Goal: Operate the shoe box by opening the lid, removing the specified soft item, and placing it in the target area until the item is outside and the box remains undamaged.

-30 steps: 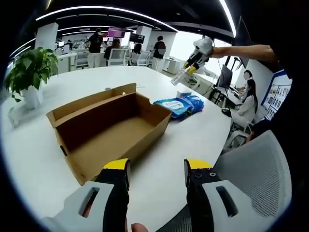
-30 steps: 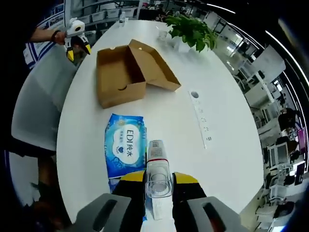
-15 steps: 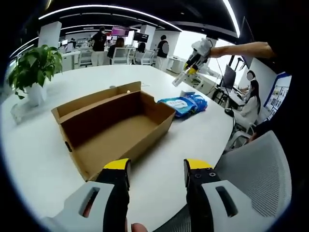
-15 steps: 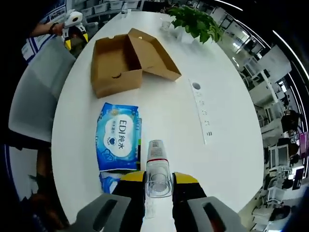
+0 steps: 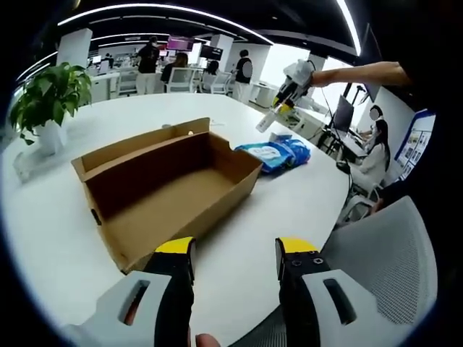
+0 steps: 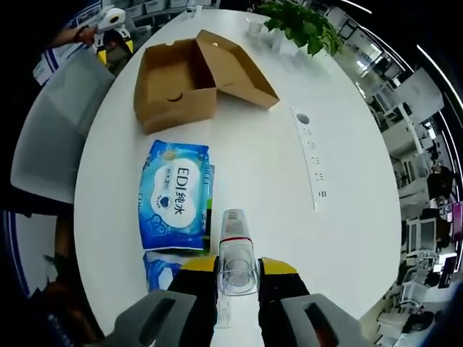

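In the left gripper view, the plant point(image 5: 45, 97) stands far off to the left; the open, empty box point(image 5: 163, 189) lies just ahead of the left gripper point(image 5: 235, 249), whose jaws are spread apart. Beyond-right lies the wipes pack point(image 5: 273, 153). The right gripper point(image 6: 237, 269) clamps what seems a clear bottle point(image 6: 235, 249), wipes ahead-left.

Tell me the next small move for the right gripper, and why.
Probably lower the right gripper toward the bare white table beside the blue wipes pack and set the clear tube down. The shoe box is open and looks empty, and the tube is clamped between the jaws above the tabletop.
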A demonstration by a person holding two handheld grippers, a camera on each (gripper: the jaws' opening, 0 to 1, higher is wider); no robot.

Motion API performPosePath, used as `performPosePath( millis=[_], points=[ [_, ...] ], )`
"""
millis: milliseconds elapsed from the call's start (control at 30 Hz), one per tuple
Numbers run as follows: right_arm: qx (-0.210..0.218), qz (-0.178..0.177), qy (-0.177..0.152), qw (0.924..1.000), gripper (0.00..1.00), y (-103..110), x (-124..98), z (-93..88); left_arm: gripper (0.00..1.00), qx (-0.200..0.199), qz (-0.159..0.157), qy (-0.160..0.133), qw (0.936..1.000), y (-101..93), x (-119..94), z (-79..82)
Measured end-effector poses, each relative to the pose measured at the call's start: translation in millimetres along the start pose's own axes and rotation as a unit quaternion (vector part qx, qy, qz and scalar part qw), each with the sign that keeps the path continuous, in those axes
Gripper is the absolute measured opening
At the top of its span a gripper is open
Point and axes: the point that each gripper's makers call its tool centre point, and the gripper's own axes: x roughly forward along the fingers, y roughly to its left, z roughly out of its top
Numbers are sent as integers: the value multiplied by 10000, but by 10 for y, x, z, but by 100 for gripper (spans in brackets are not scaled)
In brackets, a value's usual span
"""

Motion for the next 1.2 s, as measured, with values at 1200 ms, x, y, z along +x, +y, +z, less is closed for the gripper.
performPosePath(
  millis=[1200],
  points=[
    [-147, 400, 610, 9972, 16, 99, 482, -193, 45, -336, 66, 58, 9994, 70, -60, -224]
  ],
)
